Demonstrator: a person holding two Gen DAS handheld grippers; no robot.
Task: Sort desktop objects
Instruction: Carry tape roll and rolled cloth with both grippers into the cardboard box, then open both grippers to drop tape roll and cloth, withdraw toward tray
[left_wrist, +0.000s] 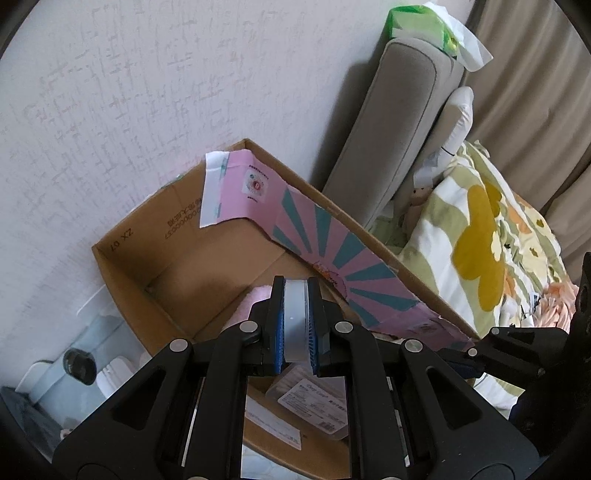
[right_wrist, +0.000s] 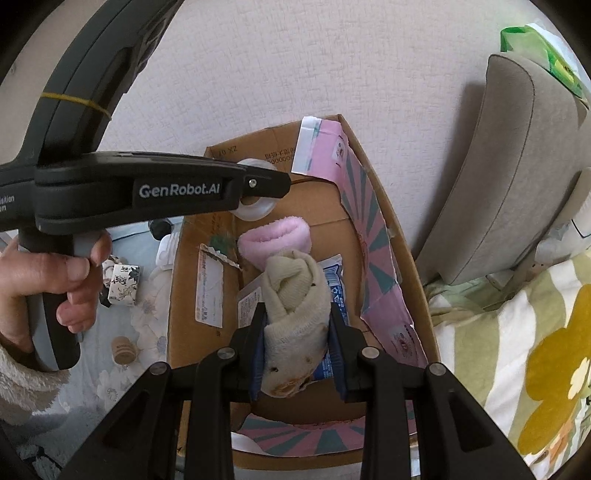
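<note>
An open cardboard box (left_wrist: 129, 273) (right_wrist: 192, 258) stands against the wall. My left gripper (left_wrist: 295, 295) is shut on a white tape roll (left_wrist: 294, 321) and holds it over the box; in the right wrist view the roll (right_wrist: 255, 212) shows behind the left gripper's tip. My right gripper (right_wrist: 297, 314) is shut on a rolled cream sock (right_wrist: 295, 295) and holds it above the box. Inside the box lie a pink rolled sock (right_wrist: 275, 236) (left_wrist: 249, 302), a blue-white packet (right_wrist: 334, 280) and a clear plastic case (left_wrist: 314, 402).
Pink-and-teal paper (left_wrist: 332, 251) (right_wrist: 373, 229) lines the box's right wall. A grey headboard (left_wrist: 391, 122) (right_wrist: 509, 166) and flowered bedding (left_wrist: 480, 236) (right_wrist: 517, 350) lie right. Left of the box lie a tissue pack (right_wrist: 122, 284), a cork-like stopper (right_wrist: 123, 350) and a black cap (left_wrist: 79, 365).
</note>
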